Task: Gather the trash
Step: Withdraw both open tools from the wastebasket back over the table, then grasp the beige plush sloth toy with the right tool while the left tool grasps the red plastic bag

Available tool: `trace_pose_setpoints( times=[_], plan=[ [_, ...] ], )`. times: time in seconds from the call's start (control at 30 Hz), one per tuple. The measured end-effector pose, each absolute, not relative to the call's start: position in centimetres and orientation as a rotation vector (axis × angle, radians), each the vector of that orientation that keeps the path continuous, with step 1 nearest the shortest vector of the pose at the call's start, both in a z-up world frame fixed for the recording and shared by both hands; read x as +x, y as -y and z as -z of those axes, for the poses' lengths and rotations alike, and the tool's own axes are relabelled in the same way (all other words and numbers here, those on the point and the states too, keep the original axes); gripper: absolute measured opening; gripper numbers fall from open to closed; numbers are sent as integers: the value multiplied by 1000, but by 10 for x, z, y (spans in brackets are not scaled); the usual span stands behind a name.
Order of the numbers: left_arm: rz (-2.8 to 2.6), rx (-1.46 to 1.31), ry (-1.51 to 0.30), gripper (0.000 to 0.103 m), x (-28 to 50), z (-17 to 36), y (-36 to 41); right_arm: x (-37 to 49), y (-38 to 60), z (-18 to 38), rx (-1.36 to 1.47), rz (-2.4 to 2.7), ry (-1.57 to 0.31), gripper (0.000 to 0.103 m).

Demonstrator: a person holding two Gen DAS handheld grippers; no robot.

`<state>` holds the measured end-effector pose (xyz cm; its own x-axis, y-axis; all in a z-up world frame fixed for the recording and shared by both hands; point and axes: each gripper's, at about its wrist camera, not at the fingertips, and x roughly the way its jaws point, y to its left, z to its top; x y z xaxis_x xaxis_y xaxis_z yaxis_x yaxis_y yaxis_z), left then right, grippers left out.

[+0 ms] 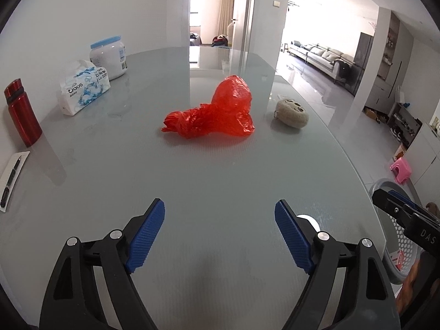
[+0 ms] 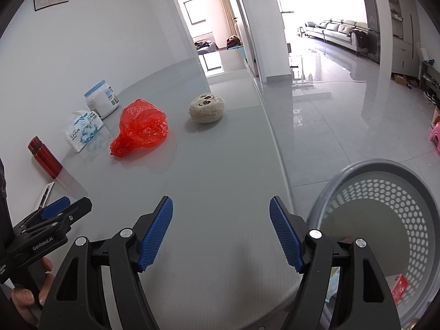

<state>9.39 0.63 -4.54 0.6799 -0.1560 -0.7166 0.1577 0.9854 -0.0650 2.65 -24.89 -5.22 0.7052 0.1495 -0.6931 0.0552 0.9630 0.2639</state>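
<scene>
Red crumpled plastic bag [image 1: 213,110] is lying mid-table [image 1: 192,178], the landmark here: left of it a tissue pack [image 1: 82,88] is standing, right of it a beige sponge [image 1: 291,112] is sitting. Nearer, the left gripper [image 1: 220,233] and right gripper [image 2: 221,233] are hovering, jaws apart, gripping nothing; far right, a grey perforated basket [image 2: 407,181] is waiting below the table edge.

The glossy grey table [image 1: 209,192] carries a red bag [image 1: 217,110], loofah [image 1: 291,112], tissues [image 1: 82,89], jar [image 1: 108,56], flask [image 1: 22,111] and pen [image 1: 9,183].
</scene>
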Motion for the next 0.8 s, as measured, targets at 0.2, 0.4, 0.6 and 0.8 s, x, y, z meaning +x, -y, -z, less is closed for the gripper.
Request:
trace_pose_setpoints(
  times=[0.2, 0.4, 0.6, 0.8],
  plan=[
    [131, -17, -808, 81, 127, 47, -20, 59, 244, 51, 264, -73, -793, 70],
    [127, 2, -791, 81, 156, 44, -17, 97, 243, 53, 284, -95, -807, 70],
    [128, 16, -782, 81, 182, 47, -15, 134, 237, 52, 259, -104, -815, 71],
    [134, 8, -784, 81, 204, 52, -16, 171, 236, 58, 286, -118, -842, 71]
  ],
)
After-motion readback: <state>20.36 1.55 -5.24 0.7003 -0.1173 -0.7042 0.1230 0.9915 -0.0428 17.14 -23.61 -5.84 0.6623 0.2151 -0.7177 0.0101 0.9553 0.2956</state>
